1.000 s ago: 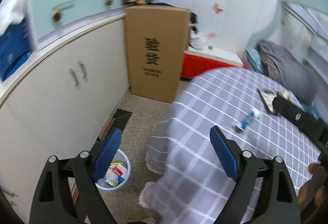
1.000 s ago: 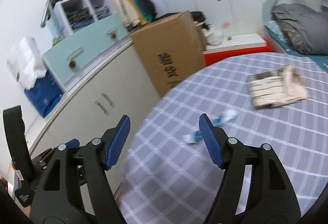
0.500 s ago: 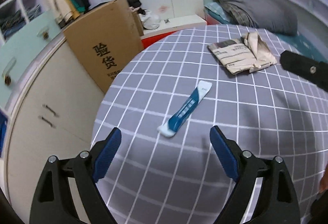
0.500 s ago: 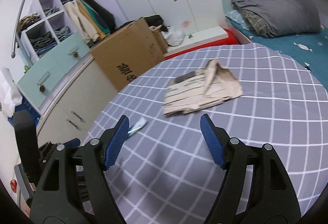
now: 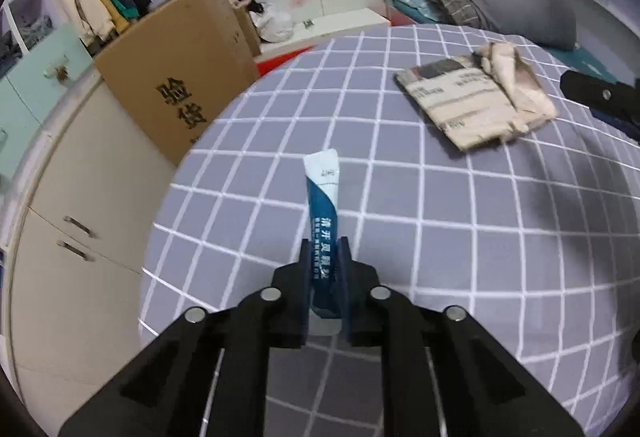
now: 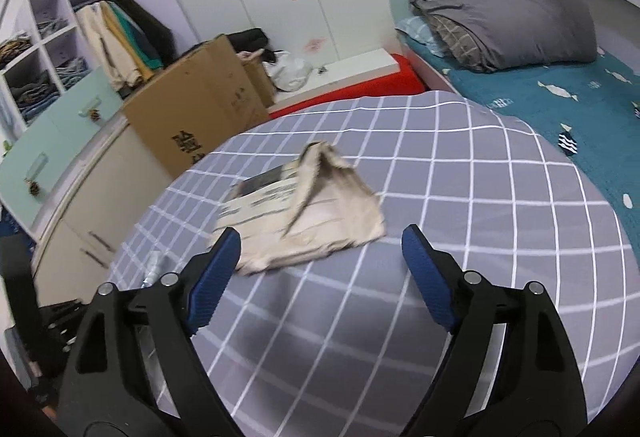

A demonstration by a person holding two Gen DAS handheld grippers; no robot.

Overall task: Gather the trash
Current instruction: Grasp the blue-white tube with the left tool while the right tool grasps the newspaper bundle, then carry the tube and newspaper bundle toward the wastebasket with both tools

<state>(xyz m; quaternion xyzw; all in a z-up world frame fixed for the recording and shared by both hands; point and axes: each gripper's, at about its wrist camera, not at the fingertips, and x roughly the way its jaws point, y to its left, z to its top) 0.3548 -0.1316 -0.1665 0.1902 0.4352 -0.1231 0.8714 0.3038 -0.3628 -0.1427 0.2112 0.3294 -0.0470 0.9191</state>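
A blue and white sachet [image 5: 322, 189] lies on the grey checked tablecloth [image 5: 440, 237]. My left gripper [image 5: 325, 249] is closing on its near end, and the pads press both sides of it. A crumpled folded newspaper [image 6: 308, 213] sits further along the table; in the left wrist view the newspaper [image 5: 476, 105] is at the upper right. My right gripper [image 6: 320, 235] hovers over its near edge with its jaws opening and nothing pinched between the pads. One finger of the right gripper [image 5: 600, 97] shows at the right edge of the left wrist view.
A tall cardboard box [image 5: 180, 85] leans on white cupboards [image 5: 80, 217] left of the table. A bed with a teal cover [image 6: 560, 97] and folded grey bedding [image 6: 500, 21] runs along the right. A red and white box [image 6: 360, 77] stands behind the table.
My left gripper swung from the floor bin to the table, came down over the sachet and shut on it. My right gripper moved toward the newspaper and spread its jaws wider.
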